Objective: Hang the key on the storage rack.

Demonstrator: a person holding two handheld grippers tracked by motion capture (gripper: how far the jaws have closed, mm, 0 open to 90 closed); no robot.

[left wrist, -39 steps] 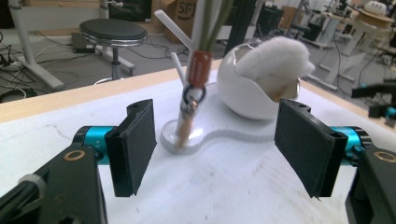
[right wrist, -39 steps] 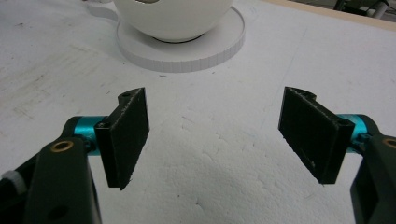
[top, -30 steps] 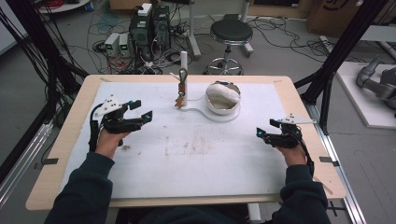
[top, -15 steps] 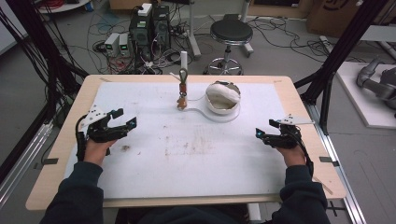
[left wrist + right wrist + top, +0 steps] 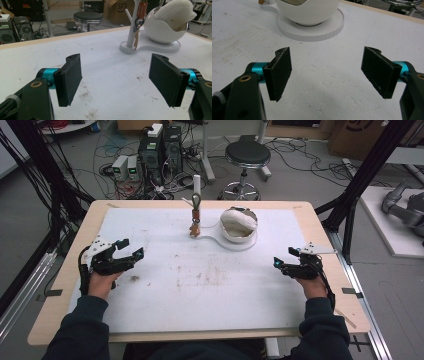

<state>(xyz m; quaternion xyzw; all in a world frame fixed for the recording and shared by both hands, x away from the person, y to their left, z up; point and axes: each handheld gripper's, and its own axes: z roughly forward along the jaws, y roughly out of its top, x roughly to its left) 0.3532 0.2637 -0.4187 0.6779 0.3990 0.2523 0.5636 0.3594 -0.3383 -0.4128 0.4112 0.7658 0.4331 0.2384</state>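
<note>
The left gripper (image 5: pixel 131 249) is sitting low over the white table cover (image 5: pixel 165 305) at its left side, jaws standing wide apart with nothing between them; they have just been opening a little further. The right gripper (image 5: pixel 281 263) is resting near the right edge, jaws likewise spread wide and empty.

In the right gripper view the white bowl (image 5: pixel 308 11) is being cut off by the top edge, so its contents are not showing there, and a small tan bit at the top left corner is too cropped to identify. In the left gripper view the post (image 5: pixel 133 27) is running out of the frame at the top. What exactly is hanging on it is hard to make out: a ring with a tan strip and a reddish tag (image 5: pixel 142 7), possibly keys.

The white stand (image 5: pixel 220 240) is sitting at the far middle of the table, well apart from both grippers. It is carrying the rounded bowl, tipped open toward the left gripper's camera, with a fluffy off-white cloth (image 5: pixel 176 12) bulging out of it, and the slim post just beside it.
</note>
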